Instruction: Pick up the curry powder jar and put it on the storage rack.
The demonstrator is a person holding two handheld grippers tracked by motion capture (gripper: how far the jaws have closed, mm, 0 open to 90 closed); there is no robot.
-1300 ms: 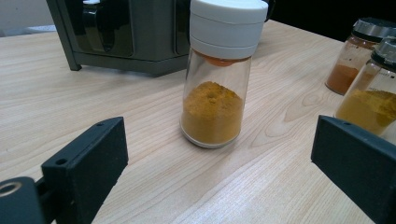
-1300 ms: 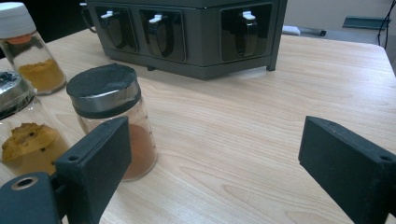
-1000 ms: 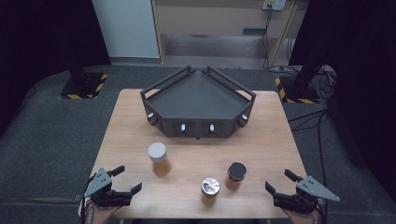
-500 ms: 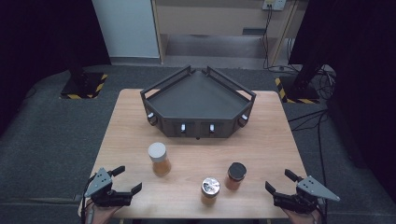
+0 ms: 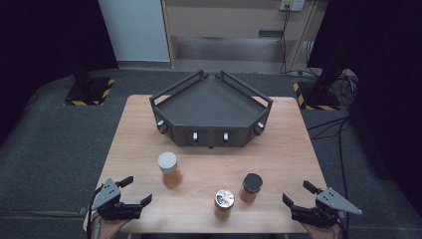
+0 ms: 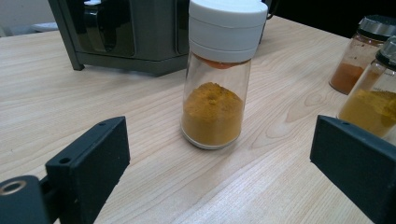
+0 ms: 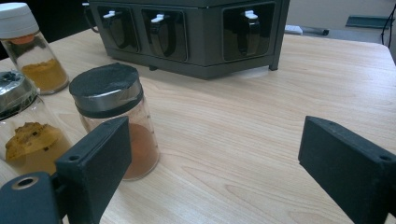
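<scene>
Nothing has moved in the last moment: both grippers wait wide apart at the near edge, so no jar is picked up yet.

The left gripper and the right gripper hold nothing. The white-lid jar stands near the left one. The silver-lid jar and black-lid jar stand close together at near right. The dark rack sits far back on the table. Nothing blocks the way.

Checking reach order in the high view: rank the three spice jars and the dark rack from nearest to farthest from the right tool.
1. Black-lidded jar, left of the right tool.
2. Silver-lidded jar, front edge.
3. White-lidded jar, farther left.
4. Dark rack, table's far side.
</scene>
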